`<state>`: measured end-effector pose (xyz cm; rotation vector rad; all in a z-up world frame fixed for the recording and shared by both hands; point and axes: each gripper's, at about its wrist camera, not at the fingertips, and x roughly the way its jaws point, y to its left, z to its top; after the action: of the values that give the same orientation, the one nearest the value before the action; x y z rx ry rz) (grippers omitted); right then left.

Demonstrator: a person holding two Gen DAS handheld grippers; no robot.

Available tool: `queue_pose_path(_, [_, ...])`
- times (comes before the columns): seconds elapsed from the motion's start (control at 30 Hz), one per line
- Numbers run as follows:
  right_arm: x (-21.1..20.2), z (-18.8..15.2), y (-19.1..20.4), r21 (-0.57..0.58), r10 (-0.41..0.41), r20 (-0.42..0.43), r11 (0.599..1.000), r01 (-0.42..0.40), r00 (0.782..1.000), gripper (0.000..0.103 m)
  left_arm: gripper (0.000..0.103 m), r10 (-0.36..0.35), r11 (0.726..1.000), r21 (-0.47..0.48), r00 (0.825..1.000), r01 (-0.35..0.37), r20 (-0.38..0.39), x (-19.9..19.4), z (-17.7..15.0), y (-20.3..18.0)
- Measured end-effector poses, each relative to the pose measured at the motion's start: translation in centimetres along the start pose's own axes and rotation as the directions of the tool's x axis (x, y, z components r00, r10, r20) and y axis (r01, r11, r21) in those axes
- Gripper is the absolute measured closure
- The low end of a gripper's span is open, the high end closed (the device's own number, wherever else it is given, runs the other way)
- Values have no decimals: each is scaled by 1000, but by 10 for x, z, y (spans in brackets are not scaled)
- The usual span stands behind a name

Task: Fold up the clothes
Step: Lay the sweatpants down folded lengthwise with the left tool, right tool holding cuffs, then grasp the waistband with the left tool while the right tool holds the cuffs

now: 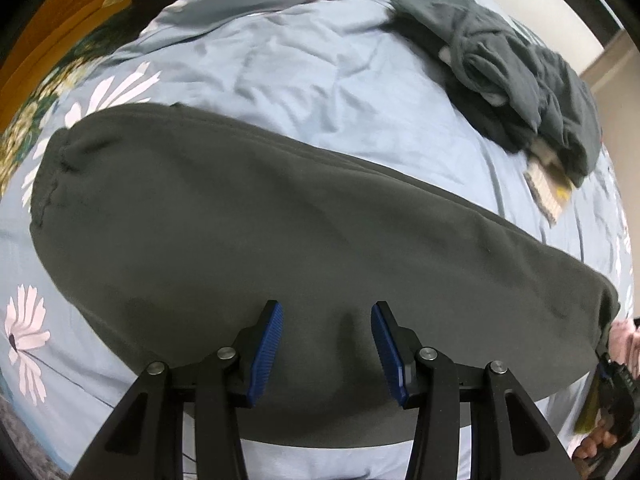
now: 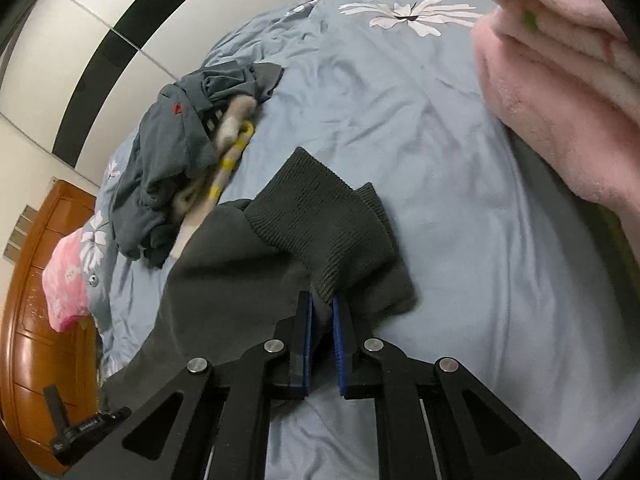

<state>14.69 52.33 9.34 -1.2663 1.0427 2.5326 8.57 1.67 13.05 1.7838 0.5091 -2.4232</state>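
A dark grey-green garment (image 1: pixel 280 232) lies spread across the blue flowered bedspread (image 1: pixel 320 72). My left gripper (image 1: pixel 327 312) is open just above its near edge, holding nothing. In the right wrist view my right gripper (image 2: pixel 322 304) is shut on the ribbed cuff (image 2: pixel 320 216) at the end of the same dark garment (image 2: pixel 224 280), which is bunched up there. My left gripper also shows at the lower left of that view (image 2: pixel 80 428).
A crumpled pile of grey clothes (image 1: pixel 520 80) with a yellow-striped piece lies farther back on the bed; it also shows in the right wrist view (image 2: pixel 180 152). A pink sleeve (image 2: pixel 560 80) fills the upper right. A pink pillow (image 2: pixel 68 280) and wooden headboard (image 2: pixel 36 320) are at the left.
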Motion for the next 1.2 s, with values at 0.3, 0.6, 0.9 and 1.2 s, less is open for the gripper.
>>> queue_pose_path(0.3, [-19,-9,-10,85,20,9,996,-21,1000,64,53,-49,992,-114,996,58,78,-23,2,34])
queue_pose_path(0.6, [2,-23,-32,334,142,2,933,-135,990,27,53,-40,975,-209,989,69,141,-36,2,86])
queue_pose_path(0.9, [30,-20,-34,472,161,51,866,-166,986,59,53,-46,957,-275,986,90,163,-32,-5,119])
queue_pose_path(1.2, [-15,10,60,229,81,105,968,-103,991,77,53,-45,911,-391,974,132,223,-40,-16,181])
